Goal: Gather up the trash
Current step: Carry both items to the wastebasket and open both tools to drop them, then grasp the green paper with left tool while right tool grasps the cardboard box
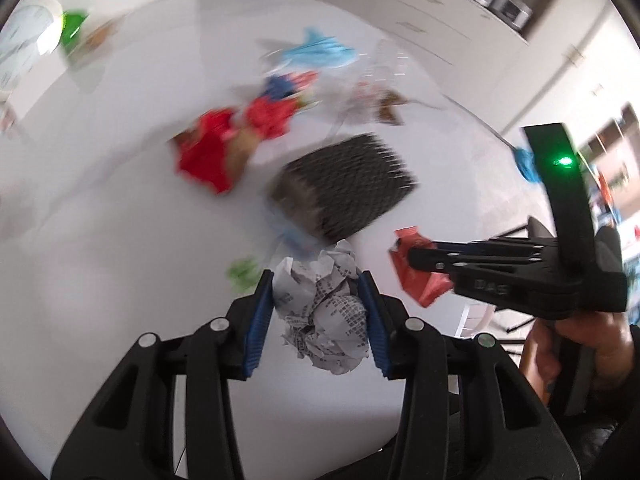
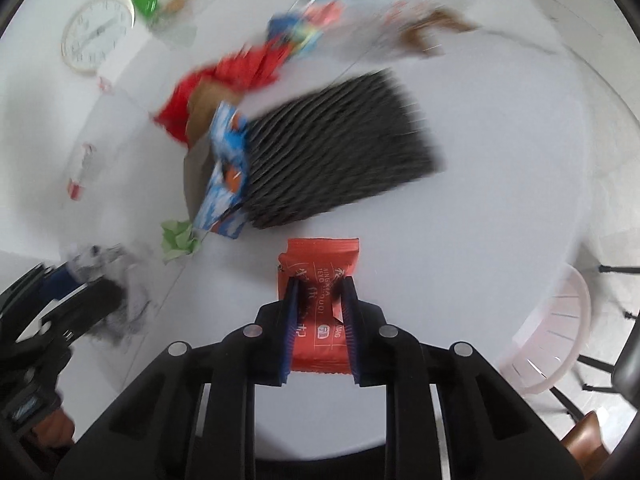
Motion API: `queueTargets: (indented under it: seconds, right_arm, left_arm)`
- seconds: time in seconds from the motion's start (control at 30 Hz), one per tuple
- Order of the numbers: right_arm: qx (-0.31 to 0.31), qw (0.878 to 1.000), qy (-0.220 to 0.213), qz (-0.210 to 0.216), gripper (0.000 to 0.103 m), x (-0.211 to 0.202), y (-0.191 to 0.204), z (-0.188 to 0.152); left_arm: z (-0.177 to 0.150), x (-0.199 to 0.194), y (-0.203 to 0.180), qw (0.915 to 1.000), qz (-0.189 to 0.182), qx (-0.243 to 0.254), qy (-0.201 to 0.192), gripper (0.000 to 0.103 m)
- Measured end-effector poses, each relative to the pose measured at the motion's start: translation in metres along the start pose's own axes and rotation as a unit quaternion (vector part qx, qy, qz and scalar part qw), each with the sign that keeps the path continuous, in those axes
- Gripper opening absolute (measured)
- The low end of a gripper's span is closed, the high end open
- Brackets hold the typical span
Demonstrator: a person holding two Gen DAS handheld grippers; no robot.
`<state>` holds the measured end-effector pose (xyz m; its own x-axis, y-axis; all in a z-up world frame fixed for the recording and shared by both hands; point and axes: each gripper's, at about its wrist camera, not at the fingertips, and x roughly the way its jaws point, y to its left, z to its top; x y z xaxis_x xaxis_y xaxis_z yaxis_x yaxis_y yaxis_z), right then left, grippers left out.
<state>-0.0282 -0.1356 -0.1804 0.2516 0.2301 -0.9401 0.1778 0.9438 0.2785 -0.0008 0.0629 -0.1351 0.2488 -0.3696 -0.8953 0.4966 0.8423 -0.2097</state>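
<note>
My left gripper (image 1: 318,280) is shut on a crumpled printed paper ball (image 1: 324,312) and holds it above the white table (image 1: 120,260). My right gripper (image 2: 320,284) is shut on a flat orange-red snack wrapper (image 2: 318,272); it also shows in the left wrist view (image 1: 416,272) at the right. A black mesh bin (image 1: 348,184) lies on its side mid-table, its mouth toward me, with a blue patterned wrapper (image 2: 224,168) at its opening. Red crumpled wrappers (image 1: 216,148), a light blue wrapper (image 1: 320,50) and a green paper scrap (image 2: 178,238) lie around it.
A white wall clock (image 2: 98,32) and a green object (image 2: 146,0) lie at the table's far left. Clear plastic and brown scraps (image 1: 384,100) lie at the back. A pink basket (image 2: 552,336) stands off the table's right edge. Cabinets (image 1: 440,8) stand behind.
</note>
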Motion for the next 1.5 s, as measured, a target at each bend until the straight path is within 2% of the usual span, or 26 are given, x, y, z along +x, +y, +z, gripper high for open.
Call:
queueTargets:
  seconds: [0.17, 0.3, 0.43, 0.47, 0.5, 0.57, 0.67, 0.77, 0.83, 0.93, 1.0, 1.1, 1.17, 1.33, 1.5]
  right_arm:
    - [0.069, 0.996, -0.029, -0.057, 0.022, -0.047, -0.083, -0.024]
    - [0.120, 0.987, -0.028, -0.105, 0.022, -0.065, -0.163, -0.048]
    - [0.153, 0.981, -0.016, -0.118, 0.027, -0.060, -0.209, -0.069]
    - [0.158, 0.980, -0.011, -0.118, 0.042, -0.058, -0.217, -0.072]
    - [0.163, 0.979, -0.004, -0.123, 0.066, -0.057, -0.230, -0.077]
    - [0.168, 0.976, -0.009, -0.139, 0.086, -0.054, -0.241, -0.080]
    - [0.168, 0.974, -0.015, -0.152, 0.093, -0.067, -0.260, -0.088]
    - [0.172, 0.970, -0.026, -0.169, 0.097, -0.082, -0.279, -0.092]
    - [0.175, 0.968, -0.031, -0.178, 0.097, -0.092, -0.291, -0.096]
    - [0.182, 0.965, -0.041, -0.185, 0.098, -0.101, -0.301, -0.100]
    - [0.184, 0.964, -0.048, -0.188, 0.099, -0.107, -0.305, -0.100]
    - [0.179, 0.964, -0.059, -0.188, 0.100, -0.115, -0.300, -0.096]
    - [0.172, 0.966, -0.064, -0.185, 0.100, -0.118, -0.297, -0.091]
    - [0.145, 0.972, -0.083, -0.168, 0.100, -0.123, -0.270, -0.074]
    - [0.101, 0.980, -0.104, -0.135, 0.100, -0.121, -0.226, -0.049]
  left_arm:
    - [0.029, 0.012, -0.074, 0.9955, -0.046, 0.084, -0.002, 0.042]
    - [0.050, 0.031, -0.151, 0.9824, -0.103, 0.156, 0.005, 0.042]
    - [0.054, 0.052, -0.214, 0.9701, -0.137, 0.198, 0.027, 0.042]
    - [0.054, 0.057, -0.227, 0.9681, -0.142, 0.204, 0.035, 0.042]
    - [0.054, 0.063, -0.239, 0.9660, -0.146, 0.209, 0.042, 0.042]
    - [0.053, 0.073, -0.262, 0.9626, -0.146, 0.222, 0.052, 0.042]
    - [0.051, 0.081, -0.289, 0.9599, -0.143, 0.234, 0.060, 0.046]
    - [0.048, 0.088, -0.309, 0.9585, -0.143, 0.236, 0.071, 0.066]
    - [0.048, 0.091, -0.320, 0.9584, -0.135, 0.242, 0.068, 0.085]
    - [0.046, 0.082, -0.327, 0.9596, -0.127, 0.246, 0.050, 0.093]
    - [0.048, 0.076, -0.327, 0.9621, -0.115, 0.245, 0.037, 0.094]
    - [0.052, 0.068, -0.324, 0.9637, -0.118, 0.237, 0.035, 0.094]
    - [0.056, 0.060, -0.316, 0.9698, -0.107, 0.218, 0.017, 0.094]
    - [0.057, 0.033, -0.285, 0.9804, -0.074, 0.180, -0.029, 0.094]
    - [0.057, 0.010, -0.238, 0.9894, -0.017, 0.130, -0.063, 0.094]
